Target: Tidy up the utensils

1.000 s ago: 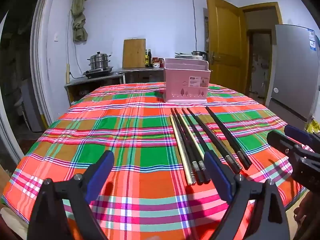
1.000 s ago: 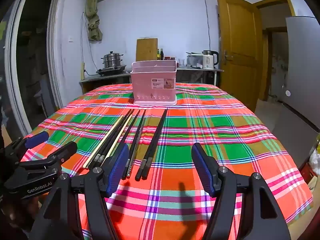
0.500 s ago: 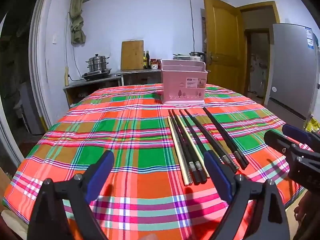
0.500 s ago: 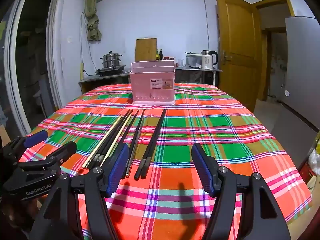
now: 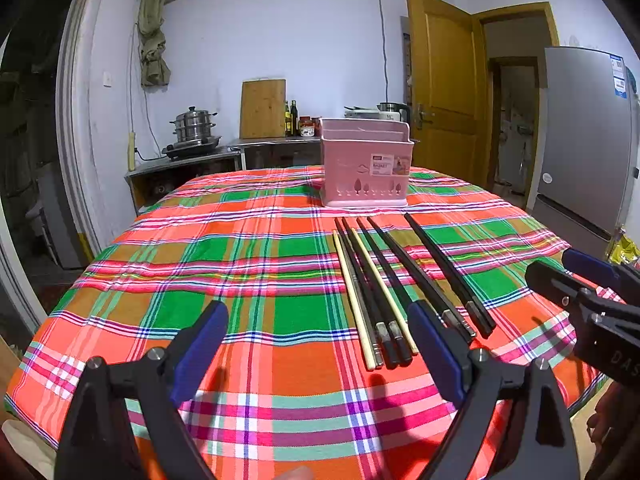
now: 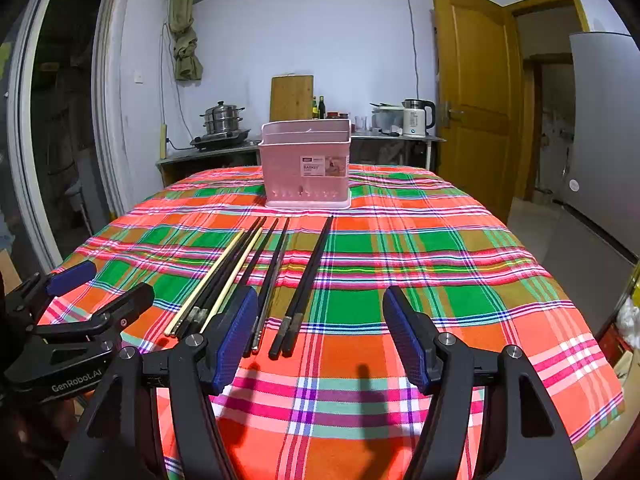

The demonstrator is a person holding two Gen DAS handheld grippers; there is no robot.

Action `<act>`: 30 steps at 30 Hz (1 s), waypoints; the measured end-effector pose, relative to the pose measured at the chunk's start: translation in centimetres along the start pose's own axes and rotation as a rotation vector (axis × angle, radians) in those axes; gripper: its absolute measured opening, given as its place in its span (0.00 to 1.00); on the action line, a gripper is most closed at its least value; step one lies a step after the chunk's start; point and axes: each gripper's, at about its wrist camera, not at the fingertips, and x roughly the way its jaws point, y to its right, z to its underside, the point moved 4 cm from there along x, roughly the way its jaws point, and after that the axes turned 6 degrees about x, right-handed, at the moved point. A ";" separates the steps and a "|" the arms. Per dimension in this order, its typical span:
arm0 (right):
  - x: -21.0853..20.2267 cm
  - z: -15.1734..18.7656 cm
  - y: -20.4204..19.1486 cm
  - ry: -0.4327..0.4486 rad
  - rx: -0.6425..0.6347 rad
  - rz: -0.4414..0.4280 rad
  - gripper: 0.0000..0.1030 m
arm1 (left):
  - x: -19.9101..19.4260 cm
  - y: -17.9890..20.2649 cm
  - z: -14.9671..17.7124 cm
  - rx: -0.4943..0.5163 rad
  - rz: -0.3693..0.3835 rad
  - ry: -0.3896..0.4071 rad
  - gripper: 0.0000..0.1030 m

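On the round tabletop (image 5: 120,320) with its red, green and orange plaid cloth: a row of long chopsticks (image 5: 384,288) (image 6: 256,276), mostly black with two pale wooden ones, lying flat side by side, tips toward the far side. Beyond their tips, standing upright and a little apart from them, a pink plastic utensil basket (image 5: 365,168) (image 6: 306,168) with a label on its front wall. Near the closer edge, hovering above the cloth, the left claw (image 5: 320,344), blue-padded fingers spread wide apart, nothing between them, its right finger just beside the chopstick handles. Alongside, the right claw (image 6: 316,336), likewise spread wide and holding nothing, the rightmost black pair's handle ends lying between its fingers.
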 end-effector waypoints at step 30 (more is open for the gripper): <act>0.2 -0.1 0.1 -0.005 0.000 0.003 0.64 | 0.2 0.1 0.0 0.005 0.004 0.001 0.90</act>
